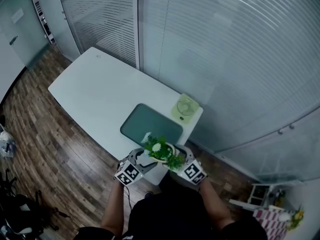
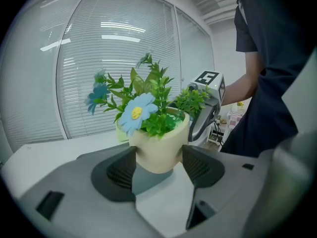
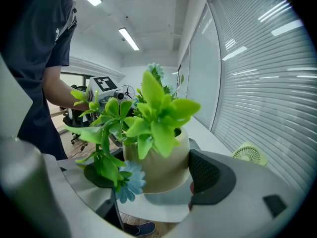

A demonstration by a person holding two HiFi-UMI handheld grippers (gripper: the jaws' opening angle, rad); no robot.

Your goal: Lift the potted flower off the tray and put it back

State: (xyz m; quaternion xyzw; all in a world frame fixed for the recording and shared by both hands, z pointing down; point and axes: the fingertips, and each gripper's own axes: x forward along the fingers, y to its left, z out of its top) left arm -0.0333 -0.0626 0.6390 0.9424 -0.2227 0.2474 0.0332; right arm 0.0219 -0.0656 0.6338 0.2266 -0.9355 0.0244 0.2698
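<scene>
The potted flower (image 1: 162, 151), a cream pot with green leaves and pale blue blooms, is held between both grippers over the near end of the dark green tray (image 1: 151, 125). My left gripper (image 1: 145, 159) is shut on the pot (image 2: 157, 150), with both pads pressed on its sides. From the other side my right gripper (image 1: 181, 156) is shut on the pot (image 3: 163, 167). There the right pad touches the pot and leaves hide the left pad. The pot looks raised a little above the tray (image 2: 148, 180).
The white table (image 1: 95, 96) runs away to the upper left, and its near edge lies just under the grippers. A small light green fan (image 1: 185, 107) stands beside the tray's far right corner, close to the glass wall with blinds (image 1: 225, 59). Wooden floor surrounds the table.
</scene>
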